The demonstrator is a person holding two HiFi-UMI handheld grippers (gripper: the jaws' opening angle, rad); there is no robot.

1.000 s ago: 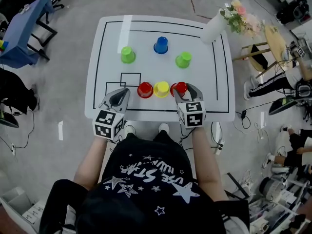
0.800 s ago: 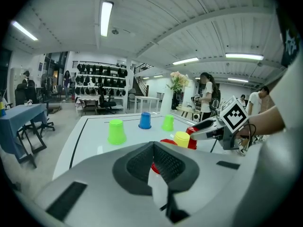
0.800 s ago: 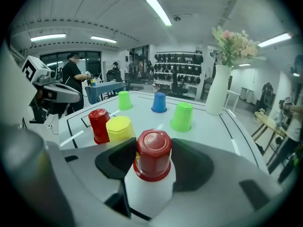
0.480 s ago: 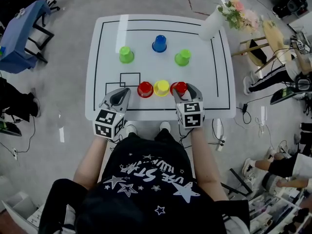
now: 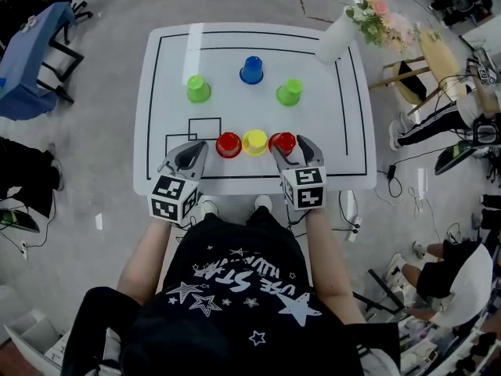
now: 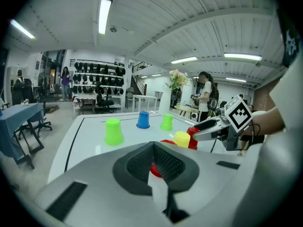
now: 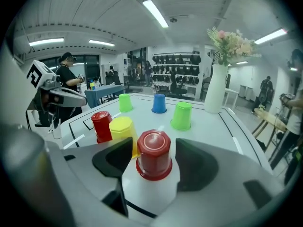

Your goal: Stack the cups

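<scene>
Six upside-down cups stand on the white table (image 5: pixel 156 116). A green cup (image 5: pixel 198 89), a blue cup (image 5: pixel 251 70) and another green cup (image 5: pixel 289 92) form the far row. Near me are a red cup (image 5: pixel 228 144), a yellow cup (image 5: pixel 255 142) and a second red cup (image 5: pixel 283 142). My right gripper (image 7: pixel 154 149) is open around that second red cup (image 7: pixel 153 157). Its jaws have just been opening, and a gap shows on both sides of the cup. My left gripper (image 6: pixel 153 146) is shut on nothing, just left of the first red cup (image 6: pixel 155 170).
A white vase with flowers (image 5: pixel 338 37) stands at the table's far right corner. Black lines mark a border and small squares (image 5: pixel 205 128) on the tabletop. Chairs, a blue table (image 5: pixel 31 53) and seated people surround the table on the floor.
The right gripper's jaws stand wider round the red cup than before. Both hands have stayed in place, and the cups have not moved.
</scene>
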